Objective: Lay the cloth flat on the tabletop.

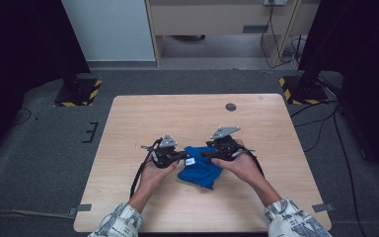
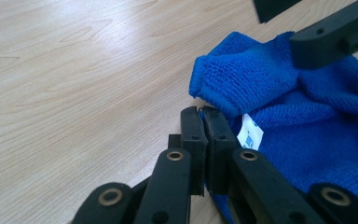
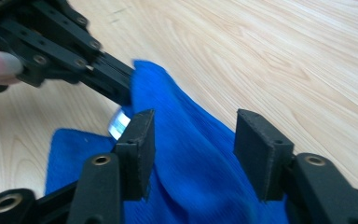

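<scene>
Blue cloth [image 2: 307, 121] w/ white tag [image 2: 251, 133]

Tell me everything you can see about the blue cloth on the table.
The blue cloth is a soft, looped microfibre-looking towel, crumpled in a loose heap on the wooden table, near the middle of its near half. A small white tag is sewn at one edge. The left gripper has its jaws closed together on a fold beside that tag. The right gripper has its jaws apart, straddling a raised ridge of the fabric. Part of the cloth looks lifted off the table.
</scene>
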### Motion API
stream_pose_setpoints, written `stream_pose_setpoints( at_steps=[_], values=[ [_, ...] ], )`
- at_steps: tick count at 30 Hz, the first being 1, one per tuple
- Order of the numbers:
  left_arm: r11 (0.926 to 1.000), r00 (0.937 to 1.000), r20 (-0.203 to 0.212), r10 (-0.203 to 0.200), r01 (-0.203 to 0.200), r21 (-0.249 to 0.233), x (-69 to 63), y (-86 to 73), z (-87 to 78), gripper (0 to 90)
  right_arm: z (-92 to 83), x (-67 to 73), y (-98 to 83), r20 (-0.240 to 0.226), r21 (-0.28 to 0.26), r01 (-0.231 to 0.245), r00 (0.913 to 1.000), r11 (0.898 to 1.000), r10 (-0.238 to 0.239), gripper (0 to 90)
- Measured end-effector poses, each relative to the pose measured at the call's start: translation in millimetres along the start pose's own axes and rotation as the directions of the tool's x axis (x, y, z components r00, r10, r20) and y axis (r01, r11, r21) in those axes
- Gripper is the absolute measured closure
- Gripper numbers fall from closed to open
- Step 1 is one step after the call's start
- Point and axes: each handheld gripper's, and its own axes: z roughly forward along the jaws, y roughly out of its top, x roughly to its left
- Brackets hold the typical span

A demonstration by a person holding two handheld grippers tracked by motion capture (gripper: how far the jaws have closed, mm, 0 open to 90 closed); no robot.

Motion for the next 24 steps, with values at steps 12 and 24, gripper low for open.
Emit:
stream_pose_setpoints(
  at_steps=[12, 24],
  values=[
    [1.0, 1.0, 0.0, -0.003, 0.003, -0.007, 0.1, 1.3, -1.5, 88.1, 24.8, 14.5, 26.0, -0.053, 0.036, 0.061, 0.9968, 0.997, -0.059, 60.5],
    [0.9999, 1.0, -0.002, -0.004, 0.004, -0.013, 0.7, 2.1, -3.1, 88.1, 30.3, 14.9, 28.5, -0.039, 0.07, 0.086, 0.9958, 0.994, -0.083, 88.4]
  ],
)
